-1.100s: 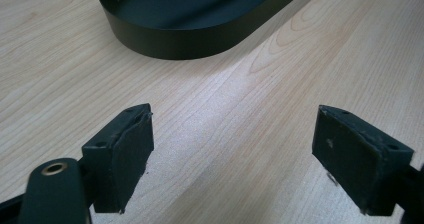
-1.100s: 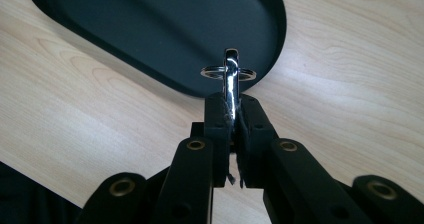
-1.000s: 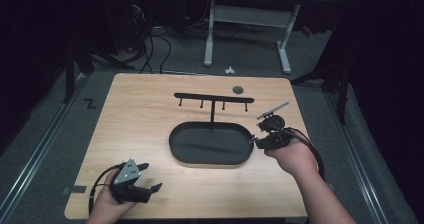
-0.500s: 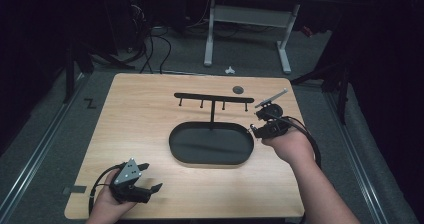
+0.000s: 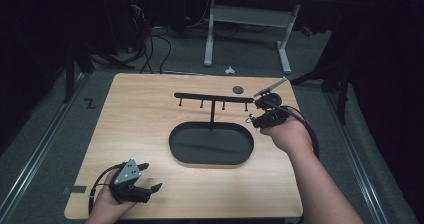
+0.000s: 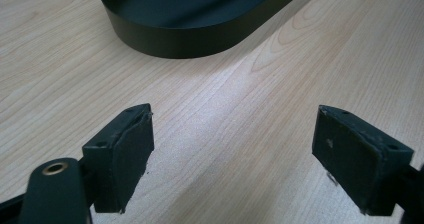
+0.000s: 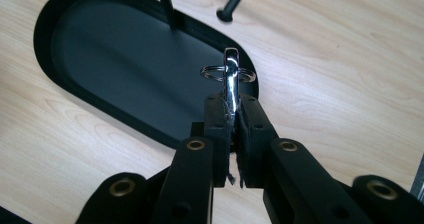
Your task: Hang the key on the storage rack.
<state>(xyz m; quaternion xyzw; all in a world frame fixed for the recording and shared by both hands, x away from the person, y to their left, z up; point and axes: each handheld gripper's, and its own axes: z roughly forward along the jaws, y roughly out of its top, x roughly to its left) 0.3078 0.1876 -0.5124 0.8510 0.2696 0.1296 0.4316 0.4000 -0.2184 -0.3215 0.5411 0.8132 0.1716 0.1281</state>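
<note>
A black stand has an oval tray (image 5: 173,145) as its base and a crossbar (image 5: 212,97) with several pegs hanging under it. My right gripper (image 5: 253,118) hovers by the bar's right end, above the tray's right edge. It is shut on a small silver clasp with a key ring (image 7: 229,75), which sticks up from the right gripper (image 7: 230,106) over the tray (image 7: 150,130). One peg (image 7: 231,8) hangs just beyond it. My left gripper (image 5: 151,177) rests at the table's front left, open, with bare wood between the left gripper (image 6: 232,149) pads and the tray wall (image 6: 190,34) ahead.
A small dark disc (image 5: 238,89) lies on the table behind the bar. Bare light wood surrounds the stand. A white desk frame (image 5: 247,15), cables and a small white object (image 5: 229,70) are on the floor beyond the far edge.
My right gripper has risen and moved away from me toward the bar's right end, carrying the clasp. The left gripper has stayed put.
</note>
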